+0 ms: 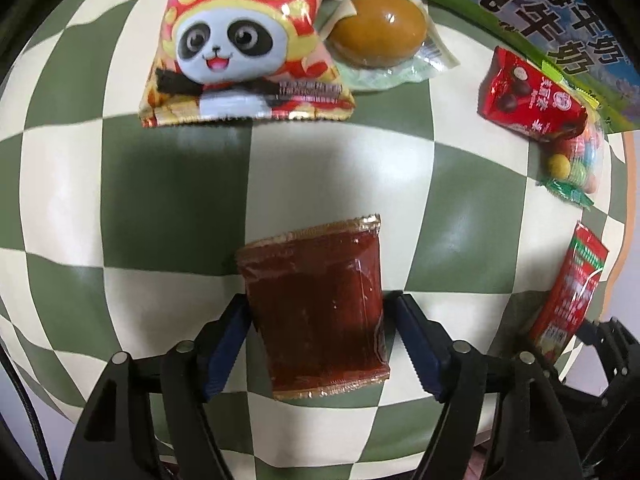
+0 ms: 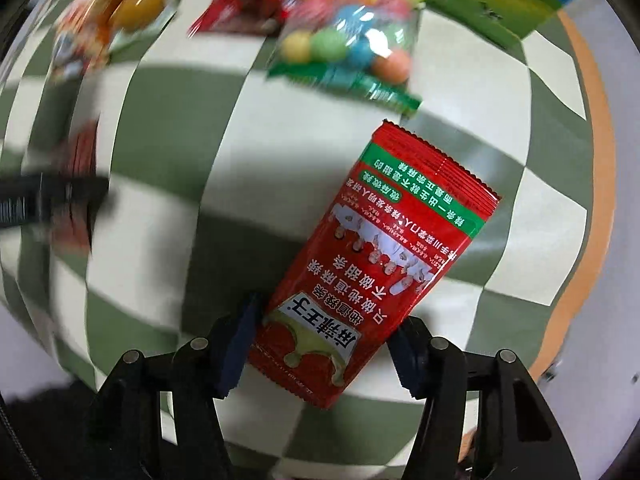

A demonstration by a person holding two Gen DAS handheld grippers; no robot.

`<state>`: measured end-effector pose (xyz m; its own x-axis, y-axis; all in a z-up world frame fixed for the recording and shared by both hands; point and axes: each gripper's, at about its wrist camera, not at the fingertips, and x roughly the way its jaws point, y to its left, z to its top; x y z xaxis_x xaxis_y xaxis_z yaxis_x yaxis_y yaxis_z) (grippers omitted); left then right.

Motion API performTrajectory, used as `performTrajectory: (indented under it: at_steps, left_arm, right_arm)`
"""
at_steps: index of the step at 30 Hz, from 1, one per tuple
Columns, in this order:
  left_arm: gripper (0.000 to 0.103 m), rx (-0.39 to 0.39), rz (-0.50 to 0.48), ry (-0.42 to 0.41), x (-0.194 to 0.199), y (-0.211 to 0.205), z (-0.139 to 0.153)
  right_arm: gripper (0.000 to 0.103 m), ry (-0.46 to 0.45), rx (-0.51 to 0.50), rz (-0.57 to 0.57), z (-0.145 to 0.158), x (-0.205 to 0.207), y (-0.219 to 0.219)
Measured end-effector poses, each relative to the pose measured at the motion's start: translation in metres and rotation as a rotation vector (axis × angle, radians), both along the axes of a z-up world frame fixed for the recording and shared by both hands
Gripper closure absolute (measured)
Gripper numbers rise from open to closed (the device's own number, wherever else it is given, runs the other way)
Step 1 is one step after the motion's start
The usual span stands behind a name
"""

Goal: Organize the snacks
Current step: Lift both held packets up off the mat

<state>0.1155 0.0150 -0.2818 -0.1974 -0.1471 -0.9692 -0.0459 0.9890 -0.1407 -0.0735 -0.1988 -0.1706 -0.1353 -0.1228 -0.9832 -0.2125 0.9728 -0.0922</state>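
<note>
A dark red translucent jelly packet (image 1: 316, 304) lies flat on the green-and-cream checked tablecloth (image 1: 160, 184). My left gripper (image 1: 320, 300) straddles it, open, with a gap showing beside the right pad. My right gripper (image 2: 331, 312) is shut on the lower end of a red spicy-strip packet (image 2: 384, 240), which stays sharp while the table behind it blurs. That same red packet (image 1: 568, 296) shows at the right edge of the left wrist view. In the right wrist view the left gripper (image 2: 48, 200) is only a dark blur at the far left.
A panda snack bag (image 1: 244, 40), a wrapped brown egg (image 1: 380, 36), a red chocolate packet (image 1: 528, 96) and a bag of coloured candy balls (image 1: 576, 168) lie at the far side. A green milk carton box (image 1: 560, 20) stands behind them. The table's orange rim (image 2: 592, 160) curves at right.
</note>
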Motion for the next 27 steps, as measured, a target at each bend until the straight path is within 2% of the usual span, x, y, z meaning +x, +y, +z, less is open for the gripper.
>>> performTrajectory:
  at_steps: [2, 3, 4, 5, 7, 10, 12, 13, 15, 17, 18, 19, 21, 22, 23, 24, 26, 27]
  left_arm:
    - [0.030, -0.016, 0.043, 0.014, -0.003, 0.005, -0.002]
    - [0.030, -0.021, 0.056, 0.014, -0.003, 0.007, -0.002]
    - [0.033, -0.023, 0.059, 0.006, -0.004, 0.009, -0.002]
    - [0.042, -0.019, 0.048, -0.003, -0.006, 0.009, -0.002]
    - [0.048, -0.004, -0.016, -0.028, -0.009, 0.005, 0.002]
    - [0.048, 0.020, -0.138, -0.068, -0.018, -0.003, 0.008]
    - [0.048, 0.042, -0.208, -0.085, -0.025, -0.006, 0.009]
    - [0.048, 0.050, -0.238, -0.085, -0.029, -0.007, 0.009]
    - [0.047, 0.047, -0.270, -0.070, -0.035, -0.005, 0.006]
    - [0.032, 0.035, -0.239, -0.042, -0.038, 0.000, -0.001]
    - [0.029, 0.022, -0.209, -0.022, -0.038, 0.003, -0.005]
    - [0.027, 0.014, -0.181, -0.012, -0.038, 0.007, -0.008]
    - [0.027, 0.018, -0.148, -0.020, -0.038, 0.010, -0.009]
    - [0.029, 0.027, -0.125, -0.032, -0.039, 0.012, -0.008]
    - [0.040, 0.033, -0.108, -0.044, -0.040, 0.015, -0.005]
    - [0.047, 0.034, -0.096, -0.063, -0.041, 0.016, -0.003]
    - [0.049, 0.037, -0.102, -0.078, -0.048, 0.024, -0.002]
    - [0.049, 0.038, -0.110, -0.087, -0.049, 0.025, 0.000]
  right_arm:
    - [0.036, 0.011, 0.036, -0.052, 0.004, -0.003, -0.010]
    - [0.030, 0.009, 0.067, -0.104, 0.007, -0.002, -0.016]
    - [0.028, -0.003, 0.111, -0.176, 0.010, 0.000, -0.023]
    - [0.028, -0.016, 0.138, -0.239, 0.013, 0.001, -0.031]
    - [0.028, -0.043, 0.186, -0.388, 0.015, 0.003, -0.047]
    - [0.033, -0.087, 0.204, -0.512, 0.016, 0.005, -0.063]
    - [0.049, -0.108, 0.179, -0.503, 0.018, 0.007, -0.062]
    - [0.050, -0.135, 0.201, -0.502, 0.020, 0.006, -0.056]
    - [0.053, -0.125, 0.196, -0.406, 0.025, 0.001, -0.047]
    - [0.053, -0.100, 0.196, -0.296, 0.027, -0.002, -0.033]
    - [0.051, -0.081, 0.190, -0.244, 0.026, -0.004, -0.027]
    - [0.049, -0.076, 0.187, -0.221, 0.026, -0.005, -0.024]
    - [0.037, -0.086, 0.212, -0.255, 0.028, -0.007, -0.024]
    - [0.036, -0.090, 0.222, -0.288, 0.028, -0.010, -0.032]
    - [0.035, -0.093, 0.222, -0.325, 0.026, -0.008, -0.037]
    - [0.034, -0.096, 0.218, -0.347, 0.023, -0.007, -0.046]
    - [0.036, -0.112, 0.199, -0.380, 0.020, -0.004, -0.052]
    - [0.043, -0.122, 0.180, -0.374, 0.020, -0.003, -0.054]
